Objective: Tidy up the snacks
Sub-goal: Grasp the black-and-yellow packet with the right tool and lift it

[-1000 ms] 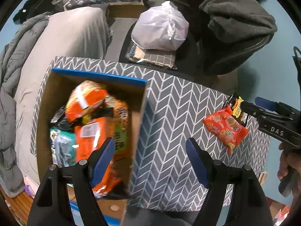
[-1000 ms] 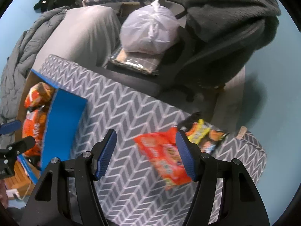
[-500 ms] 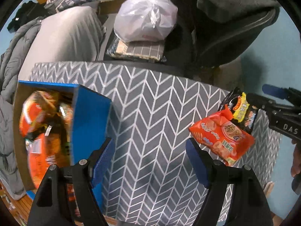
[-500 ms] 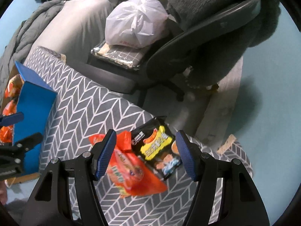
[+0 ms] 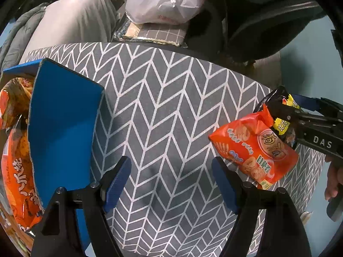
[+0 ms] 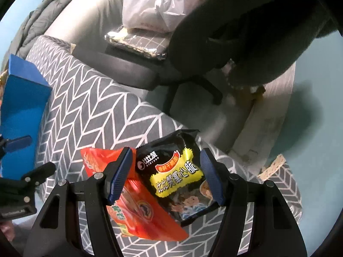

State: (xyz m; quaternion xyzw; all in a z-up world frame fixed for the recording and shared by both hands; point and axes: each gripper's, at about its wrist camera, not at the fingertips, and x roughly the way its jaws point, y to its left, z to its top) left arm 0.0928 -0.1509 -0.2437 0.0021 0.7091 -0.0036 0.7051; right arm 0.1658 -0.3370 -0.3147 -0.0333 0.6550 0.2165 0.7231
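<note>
Right gripper [image 6: 166,171] fingers spread wide around the black snack packet [image 6: 175,177]; left gripper [image 5: 171,182] fingers wide, holding nothing

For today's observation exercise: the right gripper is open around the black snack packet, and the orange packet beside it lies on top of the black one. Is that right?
One detail is wrong. In the right wrist view, the black packet overlaps the orange packet, not the reverse. The right gripper is open around the black one, as stated.
</note>
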